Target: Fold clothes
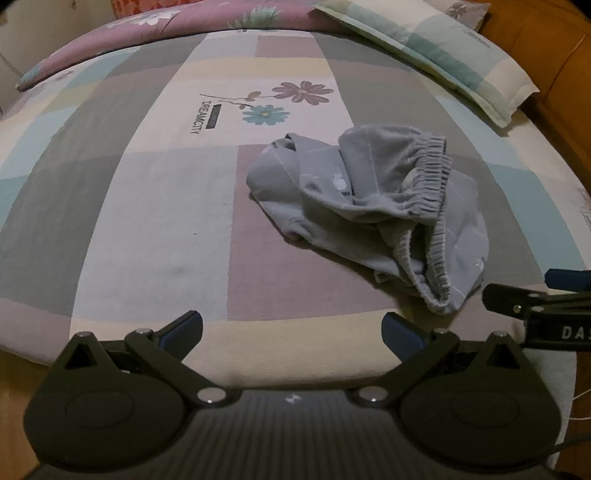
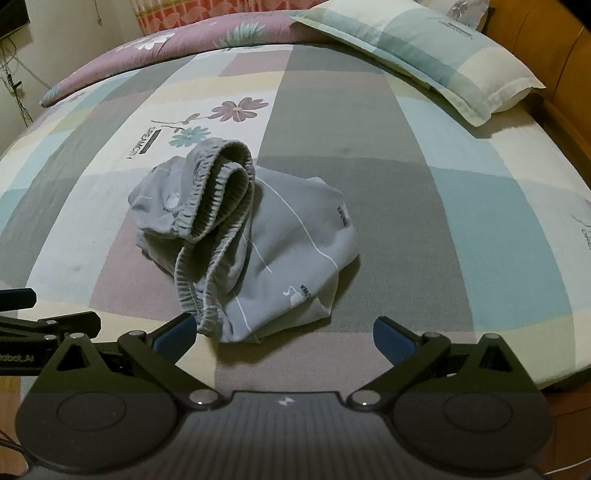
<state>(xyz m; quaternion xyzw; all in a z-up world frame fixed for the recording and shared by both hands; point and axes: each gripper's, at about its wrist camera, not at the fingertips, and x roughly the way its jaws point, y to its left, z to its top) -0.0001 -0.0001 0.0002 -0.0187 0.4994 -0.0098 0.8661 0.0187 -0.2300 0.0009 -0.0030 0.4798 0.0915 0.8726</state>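
Left gripper (image 1: 291, 330) nearest, jaws spread wide, empty, above near edge of bed (image 1: 147, 206). Right gripper (image 2: 284, 334) likewise spread wide, holding nothing, left blue pad just beside waistband (image 2: 218, 206). Beyond, grey shorts (image 2: 251, 236) crumpled in heap on patchwork sheet, elastic waistband bunched on top. Farther back, flower print (image 1: 291, 99) on sheet. Farthest, pillow (image 2: 424, 48) at right, purple quilt (image 1: 155, 26) along far edge.
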